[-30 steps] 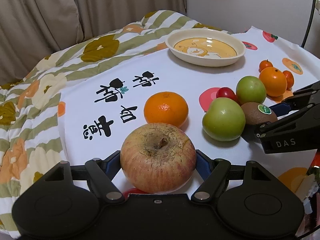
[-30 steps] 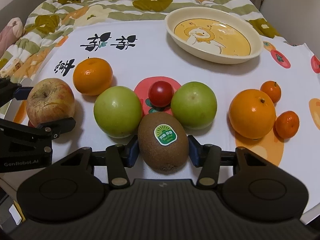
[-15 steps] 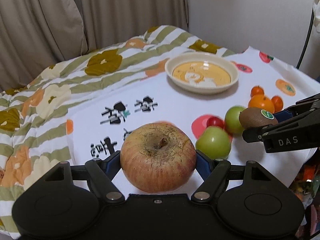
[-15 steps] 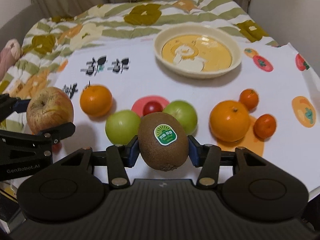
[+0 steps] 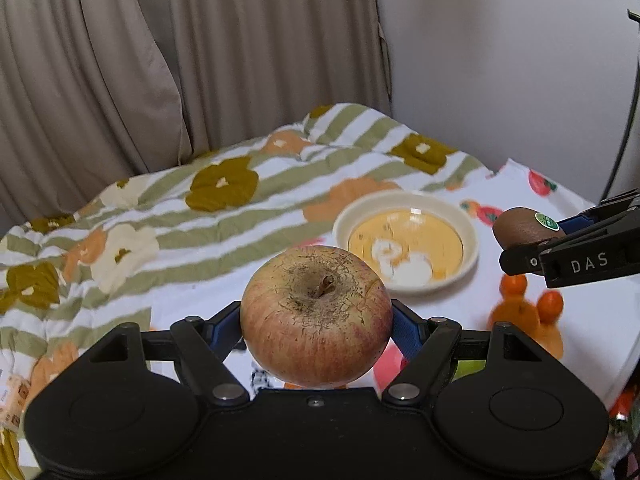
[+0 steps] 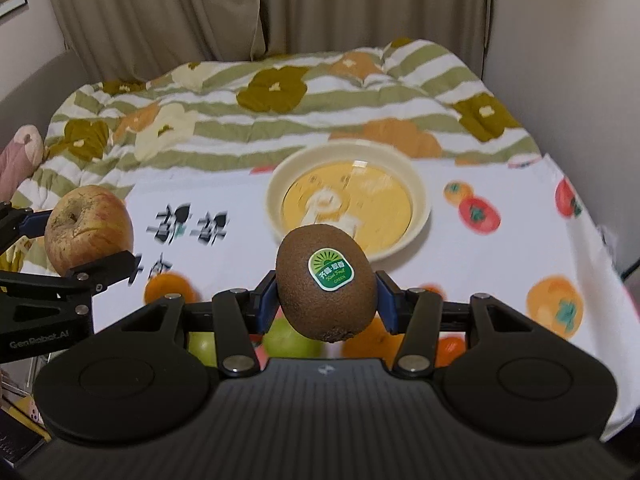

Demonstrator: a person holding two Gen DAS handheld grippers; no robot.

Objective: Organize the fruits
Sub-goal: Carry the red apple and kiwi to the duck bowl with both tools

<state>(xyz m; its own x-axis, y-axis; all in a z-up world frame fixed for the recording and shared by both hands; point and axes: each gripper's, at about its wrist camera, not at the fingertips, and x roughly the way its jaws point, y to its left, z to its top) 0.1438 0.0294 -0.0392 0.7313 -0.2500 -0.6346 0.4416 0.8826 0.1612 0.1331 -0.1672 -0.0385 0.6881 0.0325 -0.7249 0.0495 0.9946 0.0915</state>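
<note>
My left gripper (image 5: 316,320) is shut on a wrinkled red-yellow apple (image 5: 316,316) and holds it high above the table. The apple also shows in the right wrist view (image 6: 88,228). My right gripper (image 6: 326,298) is shut on a brown kiwi (image 6: 326,286) with a green sticker, also raised; the kiwi also shows in the left wrist view (image 5: 526,226). A cream bowl (image 6: 420,208) with a yellow cartoon inside stands empty ahead of both grippers, and shows in the left wrist view (image 5: 472,248).
Below the grippers lie an orange (image 6: 170,286), green fruits (image 6: 290,340) and small tangerines (image 5: 550,306), partly hidden. The white printed cloth (image 6: 500,264) covers the table, with a flowered striped quilt (image 6: 280,92) behind and curtains beyond.
Both grippers have lifted their fruit off the table and risen well above it, moving toward the bowl. The fruits left on the table have dropped low in both views.
</note>
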